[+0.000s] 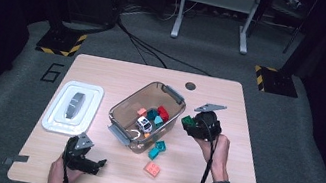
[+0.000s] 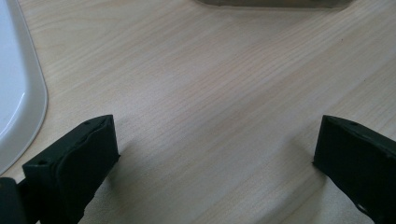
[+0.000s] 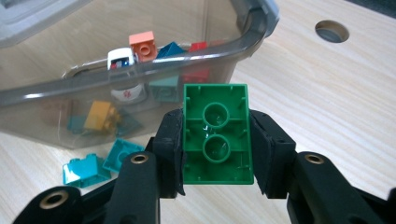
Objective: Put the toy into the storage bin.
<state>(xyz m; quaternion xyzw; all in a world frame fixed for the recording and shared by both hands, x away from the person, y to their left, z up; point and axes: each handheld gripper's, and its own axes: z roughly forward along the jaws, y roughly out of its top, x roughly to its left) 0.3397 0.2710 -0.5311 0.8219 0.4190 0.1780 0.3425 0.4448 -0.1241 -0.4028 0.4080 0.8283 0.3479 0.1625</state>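
Right gripper [image 3: 215,154] clamps 1 green brick [image 3: 217,135] (underside showing) beside bin [image 3: 140,70].

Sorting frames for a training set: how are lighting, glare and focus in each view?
High view: table well lit, surroundings nearly black, detail soft. Left gripper view: wood grain sharp, open claw casting soft shadows, its near parts slightly blurred. Right gripper view: green brick crisp in the claw, faint glare on the transparent bin rim, far corner softer.
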